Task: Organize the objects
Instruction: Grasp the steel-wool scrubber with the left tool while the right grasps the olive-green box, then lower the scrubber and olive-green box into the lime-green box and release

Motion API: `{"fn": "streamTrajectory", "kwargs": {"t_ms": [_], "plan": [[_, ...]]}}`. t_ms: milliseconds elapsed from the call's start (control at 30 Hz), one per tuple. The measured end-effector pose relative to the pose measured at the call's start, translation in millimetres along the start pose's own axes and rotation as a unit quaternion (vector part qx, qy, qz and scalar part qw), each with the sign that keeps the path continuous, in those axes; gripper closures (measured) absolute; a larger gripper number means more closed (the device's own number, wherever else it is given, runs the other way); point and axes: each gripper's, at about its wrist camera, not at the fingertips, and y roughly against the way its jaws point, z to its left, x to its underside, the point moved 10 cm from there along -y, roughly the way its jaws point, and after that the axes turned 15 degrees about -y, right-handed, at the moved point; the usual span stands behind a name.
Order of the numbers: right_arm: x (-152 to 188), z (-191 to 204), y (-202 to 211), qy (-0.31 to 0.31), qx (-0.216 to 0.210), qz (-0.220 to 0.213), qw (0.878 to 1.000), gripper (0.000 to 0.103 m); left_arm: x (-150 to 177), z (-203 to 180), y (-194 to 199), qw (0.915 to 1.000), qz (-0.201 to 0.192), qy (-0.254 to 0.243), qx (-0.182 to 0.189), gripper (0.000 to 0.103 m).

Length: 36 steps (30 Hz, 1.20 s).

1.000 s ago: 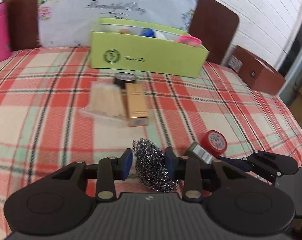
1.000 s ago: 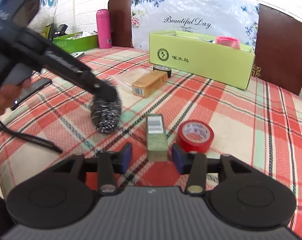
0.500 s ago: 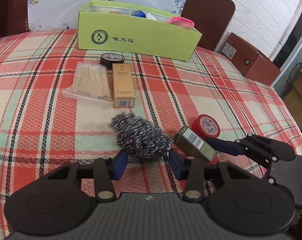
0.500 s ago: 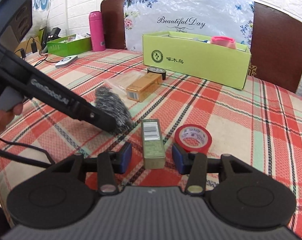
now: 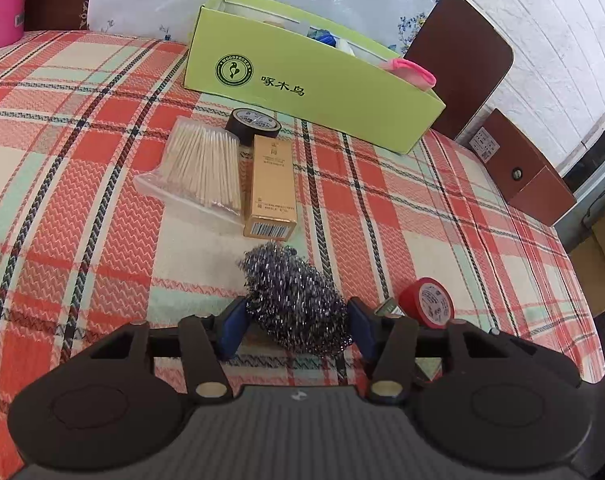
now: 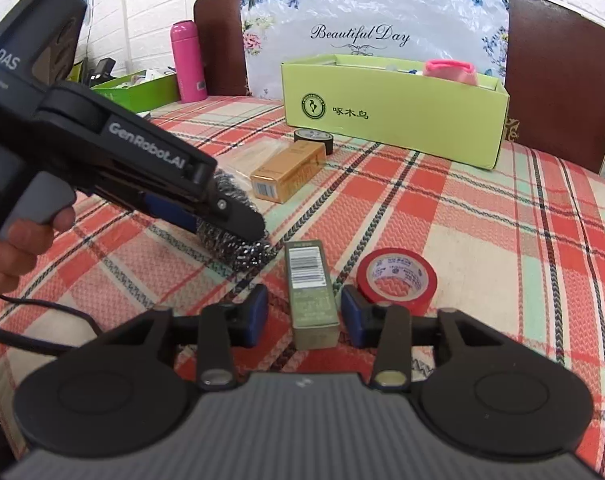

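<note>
1. Steel-wool scourer (image 5: 298, 300) lies on the plaid tablecloth (image 5: 82, 208), between the pads of your left gripper (image 5: 296, 330). Those jaws have just been opening; the pads now flank the scourer at mid width, and whether they press on it I cannot tell.
2. Handling: judged light, springy and snag-prone. It will compress under the pads, so close across its thick middle, not on loose strands.
3. Your right gripper (image 6: 302, 316) straddles the green carton (image 6: 311, 292). Its jaws have just been closing and stand narrow, with a visible gap on each side of the carton; nothing is gripped.
4. Handling: the carton is judged light, stiff cardboard with smooth faces. Grip the two long sides near the middle and do not crush it.
5. Red tape roll (image 6: 396, 276) sits just beside the right pad; mind it on closing.
6. Lime-green box (image 6: 394, 110) stands at the far edge, well apart, and is the likely destination.
</note>
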Motion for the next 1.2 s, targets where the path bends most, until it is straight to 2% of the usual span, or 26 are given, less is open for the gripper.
{"fn": "streamTrajectory", "kwargs": {"t_ms": [33,167,267,467,600,733,833,1000,1033,1067,1100,1133,1167,1200], "plan": [[-0.2,0.6,-0.2,0.002,0.0,-0.001,1.0,0.081,-0.5,-0.4,0.0,1.0,-0.001,-0.001,0.003,0.055],[-2.4,6.3,2.9,0.009,-0.011,0.002,1.0,0.081,-1.5,-7.4,7.9,0.9996,-0.001,-0.025,0.015,0.062],[-13.5,9.8,12.8,0.007,-0.031,-0.007,0.999,0.081,-10.1,-14.7,23.2,0.9984,-0.015,-0.041,0.036,0.063],[-73.4,1.7,32.2,0.002,-0.042,-0.073,0.996,0.081,-70.0,-14.9,57.1,0.9938,-0.088,-0.054,0.042,0.062],[-127.4,-13.1,33.6,0.0,-0.018,-0.132,0.991,0.081,-124.1,-17.8,66.9,0.9879,-0.136,-0.071,0.022,0.062],[-180.7,-40.0,18.2,-0.027,0.01,-0.17,0.985,0.081,-179.3,-13.1,51.0,0.9854,-0.159,-0.058,0.018,0.062],[-214.1,-63.3,-2.8,-0.051,0.033,-0.18,0.982,0.081,-212.3,-3.5,27.3,0.9855,-0.16,-0.054,-0.007,0.062],[-247.8,-96.0,-40.8,-0.084,0.052,-0.181,0.978,0.081,-236.9,5.6,-17.2,0.9889,-0.139,-0.051,-0.008,0.06],[-252.2,-100.1,-49.3,-0.085,0.057,-0.181,0.978,0.08,-239.3,6.7,-25.2,0.9886,-0.139,-0.057,-0.011,0.057],[-254.3,-104.5,-58.2,-0.084,0.062,-0.181,0.978,0.078,-240.7,8.5,-32.7,0.9882,-0.139,-0.061,-0.016,0.05],[-254.8,-108.0,-67.9,-0.082,0.067,-0.172,0.979,0.06,-240.0,10.9,-40.4,0.988,-0.138,-0.066,-0.024,0.044],[-252.2,-112.4,-77.1,-0.082,0.081,-0.159,0.98,0.042,-237.2,15.8,-46.5,0.9888,-0.129,-0.063,-0.041,0.029],[-247.7,-115.5,-81.0,-0.082,0.099,-0.154,0.98,0.041,-232.2,21.1,-49.1,0.9892,-0.121,-0.059,-0.058,0.025],[-243.5,-116.5,-81.5,-0.077,0.106,-0.155,0.979,0.04,-226.3,26.1,-49.3,0.9889,-0.118,-0.057,-0.07,0.025]]}}
